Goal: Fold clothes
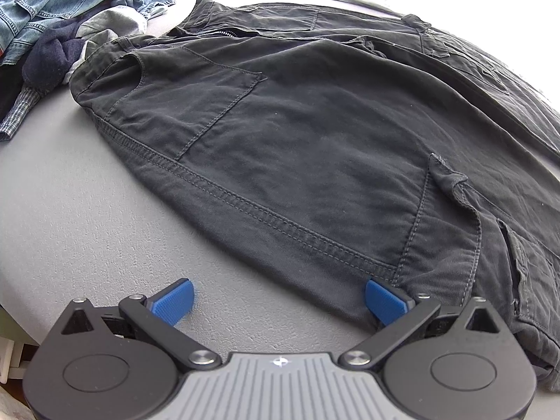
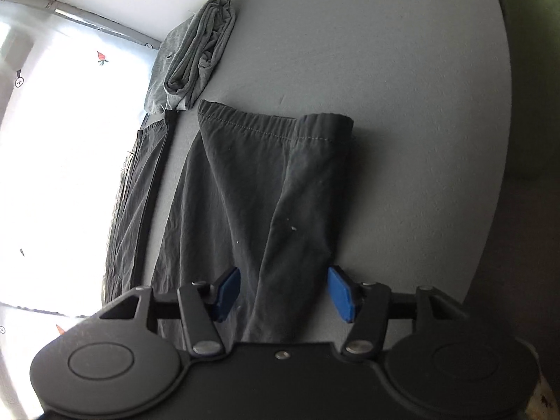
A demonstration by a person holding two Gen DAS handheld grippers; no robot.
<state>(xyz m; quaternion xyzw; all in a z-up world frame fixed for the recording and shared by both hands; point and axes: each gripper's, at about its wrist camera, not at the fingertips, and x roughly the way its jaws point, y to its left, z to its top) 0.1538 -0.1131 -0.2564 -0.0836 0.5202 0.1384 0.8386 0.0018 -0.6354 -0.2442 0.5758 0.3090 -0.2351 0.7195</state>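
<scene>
Dark grey cargo trousers (image 1: 297, 133) lie flat on the grey table (image 1: 87, 210), waistband at the far left and pockets facing up. My left gripper (image 1: 280, 301) hovers open at their near edge: one blue pad over bare table, the other at the cloth's seam. In the right wrist view a trouser leg (image 2: 266, 182) runs away from me to its elastic cuff (image 2: 273, 122). My right gripper (image 2: 284, 294) straddles this leg with its jaws partly apart. The cloth lies between the pads (image 2: 341, 294), and I see no pinch on it. The other leg (image 2: 140, 192) lies to the left.
A heap of unfolded clothes, blue denim (image 1: 52, 3) and a navy garment (image 1: 52, 59), sits at the table's far left. A folded grey garment (image 2: 196, 52) lies beyond the cuff. Bare table (image 2: 402, 105) stretches to the right of the leg. A bright curtain fills the left.
</scene>
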